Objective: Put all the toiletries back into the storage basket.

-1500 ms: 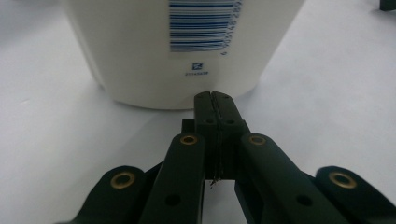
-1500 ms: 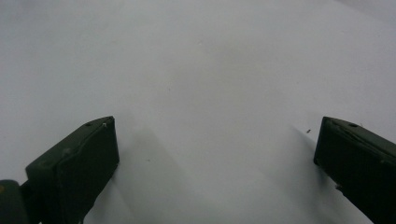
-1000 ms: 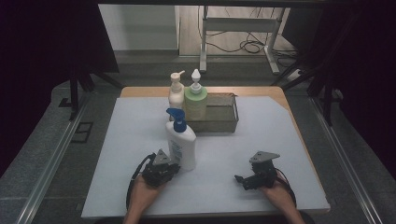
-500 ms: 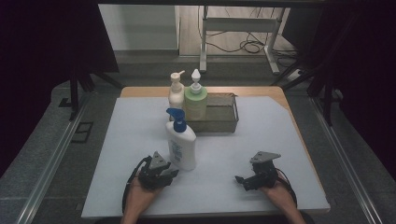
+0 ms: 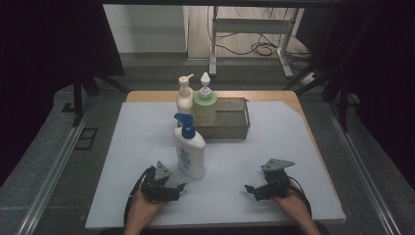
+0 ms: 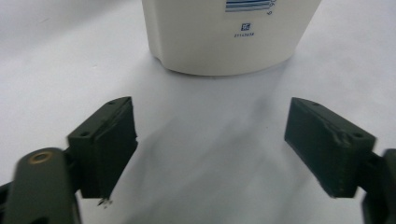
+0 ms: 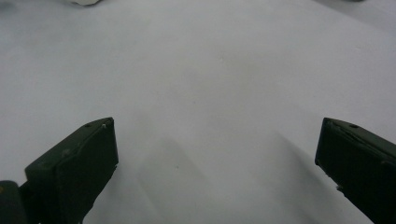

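A white lotion bottle [image 5: 189,152] with a blue pump top stands upright on the white table cover [image 5: 147,142]. In the left gripper view its base [image 6: 224,37] rises just ahead of the jaws. My left gripper [image 5: 176,189] [image 6: 210,116] rests low on the cover at the bottle's near-left side. Its jaws have just been opening and now stand wide apart, with bare cover between them. My right gripper [image 5: 250,190] [image 7: 215,135] lies on the cover to the right, open, with nothing between its fingers.
A wire basket [image 5: 236,126] sits behind the lotion bottle. A green pump bottle [image 5: 204,106] stands at its left end, with a cream pump bottle [image 5: 184,99] next to it. The table's near edge runs just below both hands.
The left gripper has drawn back a little from the lotion bottle toward the near edge, and its jaws have spread. The bottle and the right gripper have not moved.
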Available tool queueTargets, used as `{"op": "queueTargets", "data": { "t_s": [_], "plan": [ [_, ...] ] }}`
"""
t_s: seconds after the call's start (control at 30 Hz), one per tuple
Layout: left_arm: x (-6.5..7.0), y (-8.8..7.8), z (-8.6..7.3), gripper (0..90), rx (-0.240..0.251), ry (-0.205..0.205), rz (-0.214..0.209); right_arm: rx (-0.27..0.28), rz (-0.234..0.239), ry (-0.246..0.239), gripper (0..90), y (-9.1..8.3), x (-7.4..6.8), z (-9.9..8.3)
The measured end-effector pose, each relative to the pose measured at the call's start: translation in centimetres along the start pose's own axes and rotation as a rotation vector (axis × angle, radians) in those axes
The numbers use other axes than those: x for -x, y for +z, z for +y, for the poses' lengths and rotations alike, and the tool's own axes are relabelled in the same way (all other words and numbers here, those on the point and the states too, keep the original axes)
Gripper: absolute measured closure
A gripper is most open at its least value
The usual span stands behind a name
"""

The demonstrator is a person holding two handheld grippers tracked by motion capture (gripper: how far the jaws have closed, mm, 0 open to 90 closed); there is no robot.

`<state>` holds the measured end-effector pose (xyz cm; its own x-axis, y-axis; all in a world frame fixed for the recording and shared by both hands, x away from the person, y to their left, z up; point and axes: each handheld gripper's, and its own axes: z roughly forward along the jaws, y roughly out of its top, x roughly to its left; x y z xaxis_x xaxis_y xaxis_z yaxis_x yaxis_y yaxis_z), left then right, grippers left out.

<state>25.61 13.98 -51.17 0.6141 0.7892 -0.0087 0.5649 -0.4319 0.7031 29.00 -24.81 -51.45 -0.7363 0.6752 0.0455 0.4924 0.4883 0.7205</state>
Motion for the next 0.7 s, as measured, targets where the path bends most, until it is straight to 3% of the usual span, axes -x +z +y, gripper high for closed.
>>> {"op": "queueTargets", "data": {
  "t_s": [0.27, 0.47, 0.7],
  "plan": [
    [-0.1, 0.2, -0.5, 12.8, -0.022, -0.006, 0.000, 0.022, 0.015, -0.006, 0.0, -0.5, -0.3, 0.5],
    [-0.1, 0.6, -0.6, 12.2, -0.044, -0.015, 0.002, 0.037, 0.021, -0.042, 0.0, -0.9, -0.4, 1.0],
    [-0.3, 0.7, -0.8, 12.0, -0.028, -0.027, -0.014, 0.029, 0.019, -0.038, 0.0, -1.1, -0.2, 1.3]
  ]
}}
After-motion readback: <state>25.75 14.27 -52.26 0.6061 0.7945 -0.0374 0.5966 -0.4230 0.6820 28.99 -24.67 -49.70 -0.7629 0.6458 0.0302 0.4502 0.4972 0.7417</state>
